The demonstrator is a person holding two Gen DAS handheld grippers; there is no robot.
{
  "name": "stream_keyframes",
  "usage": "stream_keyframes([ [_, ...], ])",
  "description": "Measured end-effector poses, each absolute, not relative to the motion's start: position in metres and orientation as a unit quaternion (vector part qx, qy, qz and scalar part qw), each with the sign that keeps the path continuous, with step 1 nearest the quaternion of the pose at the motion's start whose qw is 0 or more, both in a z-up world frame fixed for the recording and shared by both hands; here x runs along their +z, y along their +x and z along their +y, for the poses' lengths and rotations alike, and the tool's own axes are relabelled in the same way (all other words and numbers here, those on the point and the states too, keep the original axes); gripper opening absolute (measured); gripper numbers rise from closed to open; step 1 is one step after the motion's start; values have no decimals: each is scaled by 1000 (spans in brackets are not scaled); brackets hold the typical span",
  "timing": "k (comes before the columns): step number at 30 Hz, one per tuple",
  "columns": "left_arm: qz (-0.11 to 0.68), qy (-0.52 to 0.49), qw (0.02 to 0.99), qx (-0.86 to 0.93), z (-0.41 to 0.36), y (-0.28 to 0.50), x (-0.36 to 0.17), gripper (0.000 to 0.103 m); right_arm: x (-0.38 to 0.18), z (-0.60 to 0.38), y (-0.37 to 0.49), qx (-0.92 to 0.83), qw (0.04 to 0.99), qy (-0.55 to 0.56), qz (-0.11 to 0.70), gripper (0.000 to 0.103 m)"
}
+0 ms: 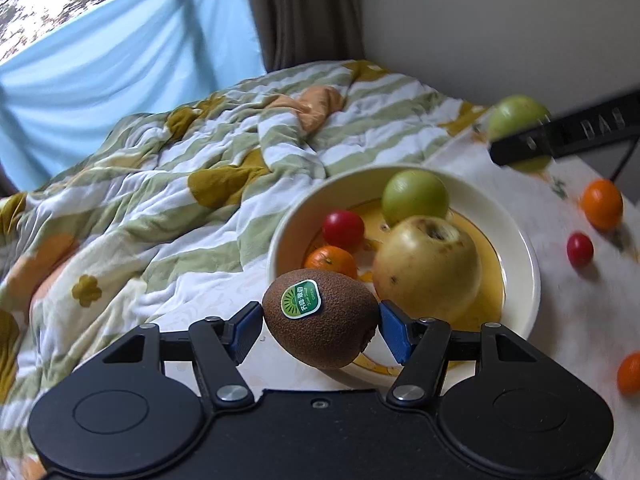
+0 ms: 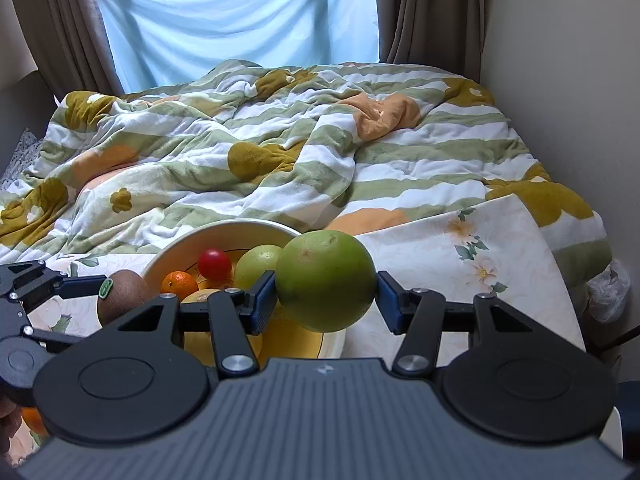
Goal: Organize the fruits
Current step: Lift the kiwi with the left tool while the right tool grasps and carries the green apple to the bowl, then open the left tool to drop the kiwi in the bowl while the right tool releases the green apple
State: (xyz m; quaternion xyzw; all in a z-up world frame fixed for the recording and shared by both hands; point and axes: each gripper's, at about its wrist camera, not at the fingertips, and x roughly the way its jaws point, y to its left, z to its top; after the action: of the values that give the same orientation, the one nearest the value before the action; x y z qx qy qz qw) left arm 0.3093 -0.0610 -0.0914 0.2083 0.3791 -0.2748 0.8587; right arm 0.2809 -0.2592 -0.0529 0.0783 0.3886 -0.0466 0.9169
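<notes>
The left tongs [image 1: 321, 322] grip a brown kiwi [image 1: 322, 318] between their blue pads, holding it at the near rim of the cream bowl [image 1: 524, 264], with its green sticker facing up. The right tongs [image 2: 326, 294] clasp a large green fruit [image 2: 325, 280] at the bowl's right side, over the flowered tabletop [image 2: 480, 264]. Inside the bowl lie a yellow apple [image 1: 428, 266], a second green fruit [image 1: 414, 196], a red cherry tomato [image 1: 343, 229] and a small tangerine [image 1: 330, 262]. To the right of the bowl, on the tabletop, rest another tangerine [image 1: 602, 204] and another cherry tomato [image 1: 579, 249], well apart from the rim; a third orange fruit [image 1: 629, 372] sits nearer the camera at the frame edge. Beyond the bowl spreads a bed with a rumpled striped quilt [image 2: 280, 152], and behind that hang a pale blue window cover [image 2: 240, 12] and brown curtains [image 2: 428, 12].
</notes>
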Motion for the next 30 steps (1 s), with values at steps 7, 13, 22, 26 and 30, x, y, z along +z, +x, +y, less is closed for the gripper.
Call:
stream_keyframes([
  [7, 368, 234, 854, -284, -68, 301, -92, 79, -53, -259, 281, -40, 916, 84, 390, 68],
  [13, 352, 247, 865, -257, -68, 294, -83, 103, -50, -261, 281, -34, 917, 81, 390, 68],
  [22, 385, 144, 885, -218, -47, 275, -55, 103, -43, -272, 276, 13, 919, 37, 392, 68],
  [26, 387, 131, 893, -187, -44, 262, -49, 103, -49, -273, 279, 54, 921, 8, 387, 68],
  [30, 391, 113, 899, -162, -40, 253, -47, 103, -63, -269, 285, 111, 916, -13, 385, 68],
])
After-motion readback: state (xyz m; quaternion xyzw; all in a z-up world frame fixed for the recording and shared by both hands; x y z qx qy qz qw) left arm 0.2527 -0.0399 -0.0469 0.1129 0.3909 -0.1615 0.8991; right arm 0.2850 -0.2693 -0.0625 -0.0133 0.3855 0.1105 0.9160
